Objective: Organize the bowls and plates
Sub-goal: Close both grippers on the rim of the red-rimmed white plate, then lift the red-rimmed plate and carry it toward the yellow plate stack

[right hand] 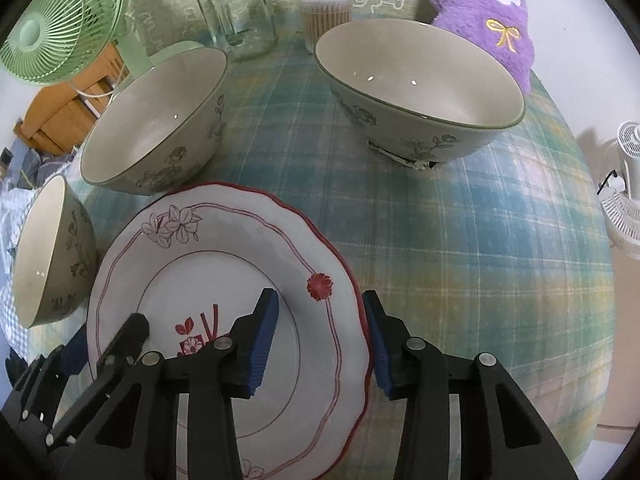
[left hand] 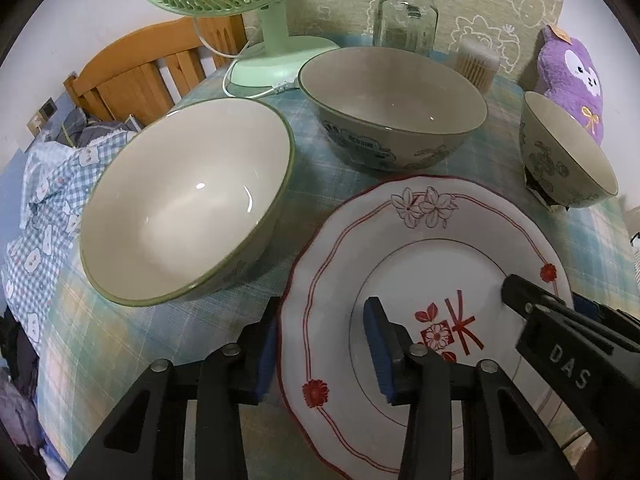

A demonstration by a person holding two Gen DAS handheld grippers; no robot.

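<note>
A white plate [left hand: 424, 264] with red trim and flowers lies on the plaid tablecloth, also in the right wrist view [right hand: 224, 264]. My left gripper [left hand: 324, 344] is open and straddles the plate's left rim. My right gripper [right hand: 320, 332] is open and straddles its right rim. Three grey-green floral bowls stand around it: one at the left [left hand: 188, 200], one behind [left hand: 392, 104] and one at the right [left hand: 568, 152]. In the right wrist view they are at the far left [right hand: 44, 252], behind the plate [right hand: 156, 116] and at the back right [right hand: 420, 84].
At the back stand a green desk fan [left hand: 276, 40], a glass jar [left hand: 406, 16], a cotton swab box [left hand: 478, 64] and a purple plush toy [left hand: 572, 76]. A wooden chair [left hand: 148, 72] and checked bedding [left hand: 44, 184] lie left. A white fan [right hand: 628, 188] stands right of the table.
</note>
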